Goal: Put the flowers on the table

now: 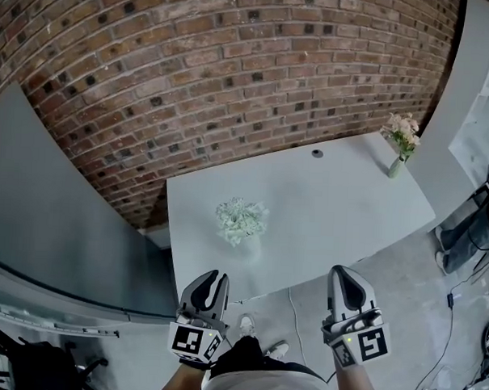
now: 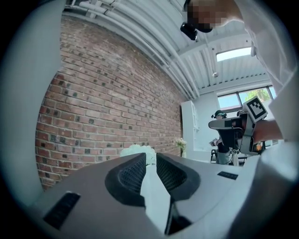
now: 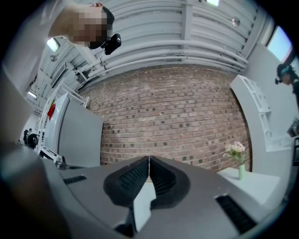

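Our left gripper (image 1: 215, 276) jaws are a crack apart, empty; right gripper (image 1: 343, 272) jaws closed on nothing. White flowers (image 1: 242, 221) sit on the desk (image 1: 333, 204) just ahead of the left jaws, pink flowers (image 1: 402, 132) farther off right.

White bouquet (image 1: 242, 221) and pink-flowered vase (image 1: 401, 144) upright on table (image 1: 333, 210).

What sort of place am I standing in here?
Probably a loft-style office or studio rather than a home: an exposed brick wall, a bare concrete floor with loose cables, and a plain white table with white flowers and pink flowers.
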{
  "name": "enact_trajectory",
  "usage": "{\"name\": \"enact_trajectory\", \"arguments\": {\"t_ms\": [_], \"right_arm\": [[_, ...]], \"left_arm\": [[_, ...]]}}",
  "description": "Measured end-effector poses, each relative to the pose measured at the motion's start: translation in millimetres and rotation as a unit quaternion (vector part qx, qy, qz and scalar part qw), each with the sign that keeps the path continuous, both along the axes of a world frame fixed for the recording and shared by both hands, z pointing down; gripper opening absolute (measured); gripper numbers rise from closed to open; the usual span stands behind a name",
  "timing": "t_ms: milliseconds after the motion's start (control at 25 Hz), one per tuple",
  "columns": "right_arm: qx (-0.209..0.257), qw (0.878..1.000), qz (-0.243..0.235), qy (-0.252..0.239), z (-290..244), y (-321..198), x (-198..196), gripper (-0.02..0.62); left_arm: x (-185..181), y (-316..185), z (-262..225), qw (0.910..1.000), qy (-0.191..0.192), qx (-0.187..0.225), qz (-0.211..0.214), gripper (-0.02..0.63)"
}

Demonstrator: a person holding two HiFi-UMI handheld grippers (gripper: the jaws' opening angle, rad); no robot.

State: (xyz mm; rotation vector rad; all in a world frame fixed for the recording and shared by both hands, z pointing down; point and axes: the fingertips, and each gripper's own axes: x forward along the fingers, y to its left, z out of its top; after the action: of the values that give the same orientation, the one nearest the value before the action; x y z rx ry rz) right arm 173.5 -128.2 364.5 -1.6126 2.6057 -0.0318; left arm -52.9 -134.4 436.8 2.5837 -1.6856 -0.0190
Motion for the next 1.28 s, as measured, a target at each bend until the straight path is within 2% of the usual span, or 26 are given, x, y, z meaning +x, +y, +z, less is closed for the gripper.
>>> {"name": "enact_trajectory", "arguments": {"t_ms": [400, 880, 1280], "right_arm": [[-0.005, 1.0, -0.026, -0.012, 5.1, 20.7, -10.8, 0.018], [-0.006, 0.999, -0.052, -0.013, 5.6, 12.7, -39.8, 0.017], [0.003, 0.998, -0.06, -0.008, -7.6, 4.1, -59.2, 0.017]], "left_arm": [[-6.5, 36.9, -9.9, 0.9997, -0.005, -0.006, -0.025, 0.016], [-1.6, 44.8, -10.4, 0.9999, 0.009, -0.01, 0.002, 0.008], [-10.0, 29.4, -18.8, 0.9997, 0.015, -0.004, 0.018, 0.008]]}}
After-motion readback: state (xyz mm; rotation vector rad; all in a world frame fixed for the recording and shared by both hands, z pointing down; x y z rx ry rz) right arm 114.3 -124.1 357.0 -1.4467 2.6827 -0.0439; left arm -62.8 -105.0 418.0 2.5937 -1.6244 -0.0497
